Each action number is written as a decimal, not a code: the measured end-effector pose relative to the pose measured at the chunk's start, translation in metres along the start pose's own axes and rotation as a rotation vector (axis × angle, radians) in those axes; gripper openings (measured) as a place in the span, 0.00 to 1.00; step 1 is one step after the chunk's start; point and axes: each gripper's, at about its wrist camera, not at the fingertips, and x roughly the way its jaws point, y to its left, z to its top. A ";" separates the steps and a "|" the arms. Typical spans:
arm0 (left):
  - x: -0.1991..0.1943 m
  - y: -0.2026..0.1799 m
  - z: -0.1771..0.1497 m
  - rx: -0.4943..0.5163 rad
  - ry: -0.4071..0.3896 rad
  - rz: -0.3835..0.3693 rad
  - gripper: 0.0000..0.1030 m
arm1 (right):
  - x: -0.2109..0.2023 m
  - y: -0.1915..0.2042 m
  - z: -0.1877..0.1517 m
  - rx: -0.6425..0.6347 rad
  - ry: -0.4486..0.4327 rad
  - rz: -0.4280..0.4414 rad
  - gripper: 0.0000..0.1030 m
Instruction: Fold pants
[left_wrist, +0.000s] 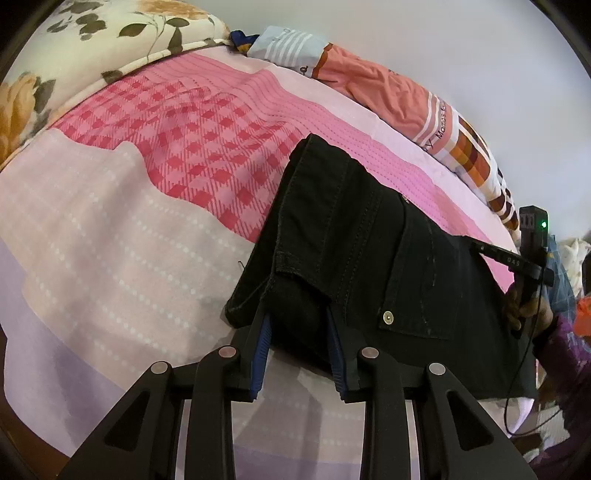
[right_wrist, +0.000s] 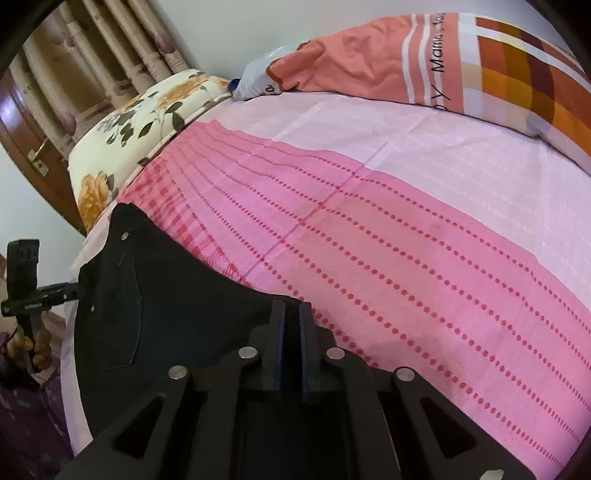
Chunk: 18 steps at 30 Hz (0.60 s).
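Black pants (left_wrist: 369, 240) lie folded on the pink bed sheet (left_wrist: 166, 147), back pocket and a rivet facing up. My left gripper (left_wrist: 298, 328) has its blue pads on either side of a thick fold at the waistband corner and presses on it. My right gripper (left_wrist: 476, 246) reaches in from the right and pinches the far edge of the cloth. In the right wrist view its fingers (right_wrist: 291, 310) stand almost together on the black pants (right_wrist: 166, 302), with fabric in the narrow gap. The left gripper (right_wrist: 79, 290) shows there at the left edge of the pants.
A floral pillow (left_wrist: 110, 33) lies at the head of the bed, and an orange patterned blanket (left_wrist: 388, 92) runs along the far side by the wall. A hand (left_wrist: 524, 306) holds the right gripper's handle. Curtains and a wooden door (right_wrist: 22, 147) stand beyond the bed.
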 end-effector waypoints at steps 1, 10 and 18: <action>0.000 -0.001 0.000 0.006 -0.001 0.002 0.30 | 0.000 0.000 -0.001 -0.001 -0.002 -0.002 0.04; -0.003 0.008 -0.003 0.003 -0.023 -0.043 0.31 | -0.002 -0.021 0.002 0.133 -0.014 0.080 0.27; -0.041 -0.010 0.004 0.133 -0.175 0.204 0.73 | -0.099 -0.055 -0.017 0.446 -0.293 0.018 0.49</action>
